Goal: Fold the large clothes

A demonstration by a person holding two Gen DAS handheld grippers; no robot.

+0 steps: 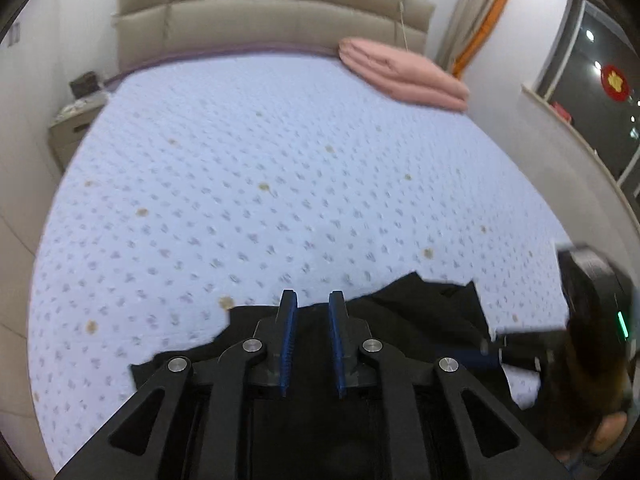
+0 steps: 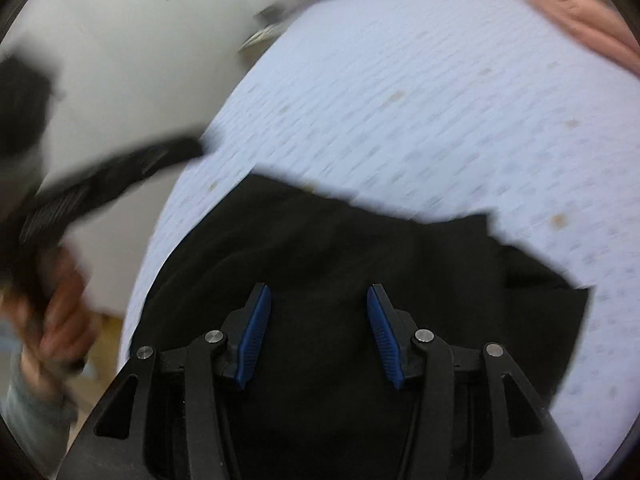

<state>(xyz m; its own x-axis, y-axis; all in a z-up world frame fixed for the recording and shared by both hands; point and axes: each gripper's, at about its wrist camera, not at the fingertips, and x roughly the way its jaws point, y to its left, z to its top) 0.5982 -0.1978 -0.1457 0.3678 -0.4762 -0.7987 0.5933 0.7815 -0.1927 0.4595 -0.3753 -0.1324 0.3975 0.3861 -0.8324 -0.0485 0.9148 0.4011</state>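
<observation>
A home bedroom: a wide bed (image 1: 280, 168) under a pale blue patterned sheet fills the room, backed by a padded beige headboard (image 1: 272, 12). A folded pink blanket (image 1: 404, 74) lies near the head, a bedside cabinet (image 1: 74, 128) stands alongside, and a curtain (image 1: 476, 12) hangs beside a dark window (image 1: 592, 64).
</observation>
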